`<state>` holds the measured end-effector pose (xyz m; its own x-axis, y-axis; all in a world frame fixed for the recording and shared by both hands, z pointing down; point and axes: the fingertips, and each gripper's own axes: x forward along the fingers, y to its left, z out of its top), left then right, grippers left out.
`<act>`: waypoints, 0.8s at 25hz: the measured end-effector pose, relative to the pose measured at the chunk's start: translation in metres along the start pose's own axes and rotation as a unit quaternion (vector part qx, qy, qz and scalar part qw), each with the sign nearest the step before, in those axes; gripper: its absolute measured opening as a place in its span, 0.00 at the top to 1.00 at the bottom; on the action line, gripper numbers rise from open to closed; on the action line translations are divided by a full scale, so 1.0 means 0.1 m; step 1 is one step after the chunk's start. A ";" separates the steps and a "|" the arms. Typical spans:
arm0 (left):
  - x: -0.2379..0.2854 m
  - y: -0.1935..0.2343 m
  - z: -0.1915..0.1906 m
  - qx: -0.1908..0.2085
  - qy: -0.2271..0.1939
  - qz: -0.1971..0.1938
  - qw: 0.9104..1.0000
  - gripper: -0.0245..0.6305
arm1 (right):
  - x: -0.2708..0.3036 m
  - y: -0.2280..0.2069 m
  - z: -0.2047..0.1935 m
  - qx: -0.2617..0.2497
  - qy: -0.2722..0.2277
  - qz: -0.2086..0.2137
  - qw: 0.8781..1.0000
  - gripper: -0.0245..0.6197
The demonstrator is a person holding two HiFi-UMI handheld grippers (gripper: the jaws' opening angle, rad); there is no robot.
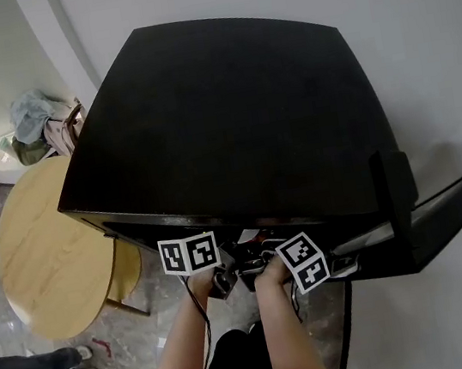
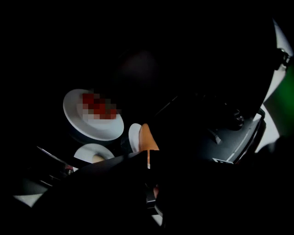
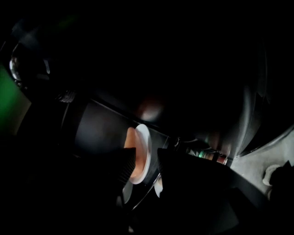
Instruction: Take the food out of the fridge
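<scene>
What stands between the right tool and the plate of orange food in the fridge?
Nothing visible does. The plate with the orange food lies between the open jaws of the right tool, inside the fridge.

black-white marker cubes (image 1: 189, 254); black cable (image 1: 201, 312); bare forearms (image 1: 177, 363)

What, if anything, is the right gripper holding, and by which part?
Nothing: the right gripper is open, its jaws straddling the rim of the round white plate of orange food without pinching it.
</scene>
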<state>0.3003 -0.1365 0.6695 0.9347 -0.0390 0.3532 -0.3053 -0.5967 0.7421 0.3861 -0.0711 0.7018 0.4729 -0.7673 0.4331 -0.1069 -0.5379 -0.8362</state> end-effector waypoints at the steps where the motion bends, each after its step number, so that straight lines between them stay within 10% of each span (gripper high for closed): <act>1: 0.05 0.04 -0.01 -0.017 0.014 0.003 1.000 0.95 | 0.00 0.00 0.01 0.006 -0.005 -0.001 1.000 0.76; 20: -0.03 0.18 -0.31 -0.122 0.044 0.016 0.991 0.90 | 0.08 -0.09 0.00 0.102 -0.028 -0.003 0.994 0.93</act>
<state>0.2864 -0.1224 0.6988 0.9074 0.0223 0.4198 -0.3799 -0.3839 0.8416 0.3909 -0.0726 0.7130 0.5219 -0.7400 0.4243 0.0733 -0.4567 -0.8866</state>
